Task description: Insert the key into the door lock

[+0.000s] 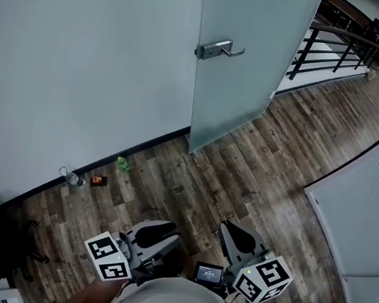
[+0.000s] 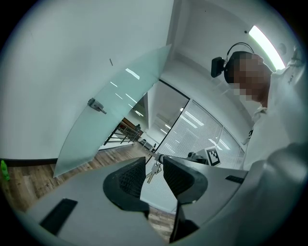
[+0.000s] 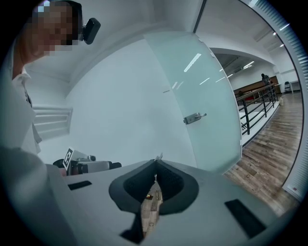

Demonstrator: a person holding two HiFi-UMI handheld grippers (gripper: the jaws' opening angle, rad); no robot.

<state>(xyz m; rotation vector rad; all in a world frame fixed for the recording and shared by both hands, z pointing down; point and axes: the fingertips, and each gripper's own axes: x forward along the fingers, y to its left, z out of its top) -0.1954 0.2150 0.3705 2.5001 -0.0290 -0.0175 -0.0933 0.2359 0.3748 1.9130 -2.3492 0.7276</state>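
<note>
"While the right gripper stays out of reach of the door, what does it have?"

"It's clamped on the key. The lock should sit by the handle, near the door's wall-side edge. That is ahead, up and right of the key tip, and well apart."

"And the key's line?"

"Along the jaws, tip poking forward, roughly doorward. Spare keys dangle below. The left gripper is spread, gripping nothing. I'd judge the right one slightly nearer."

key: you see only its tip, the rest is buried in the closed jaws of the right gripper | door lock: keyhole too small to tell | door: top cut off in your head view
</note>
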